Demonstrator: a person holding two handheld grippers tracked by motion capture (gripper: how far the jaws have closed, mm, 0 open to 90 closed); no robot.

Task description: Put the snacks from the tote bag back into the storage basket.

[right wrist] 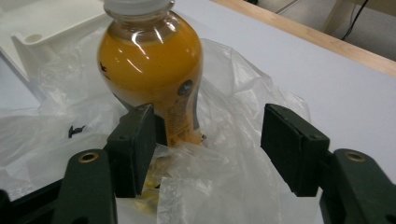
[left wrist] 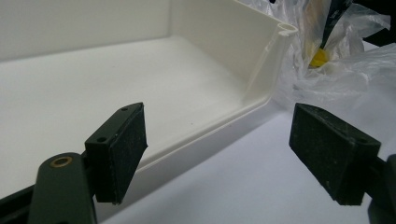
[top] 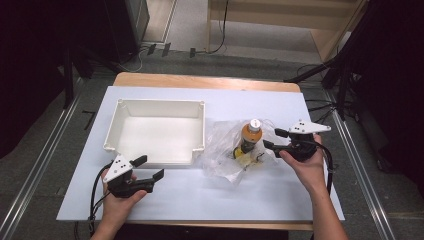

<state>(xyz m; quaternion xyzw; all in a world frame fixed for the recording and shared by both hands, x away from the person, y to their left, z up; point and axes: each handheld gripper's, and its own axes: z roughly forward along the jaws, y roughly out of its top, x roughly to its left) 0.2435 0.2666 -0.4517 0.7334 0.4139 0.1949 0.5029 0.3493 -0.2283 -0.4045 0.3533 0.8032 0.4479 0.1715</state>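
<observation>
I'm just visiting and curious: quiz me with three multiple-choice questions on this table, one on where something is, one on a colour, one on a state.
1. Where does the bottle stand?
A. inside the white tray
B. on the clear plastic bag, right of the tray
C. on the floor

2. What colour is the liquid in the bottle?
A. orange
B. blue
C. green

3. How is the right hand-held gripper?
A. shut on the cap
B. open, bottle beyond its jaws
C. lying in the tray

Answers: 1 B, the plastic bag lies under it beside the white tray; 2 A, seen through the bottle wall; 3 B, both pads stand apart.
</observation>
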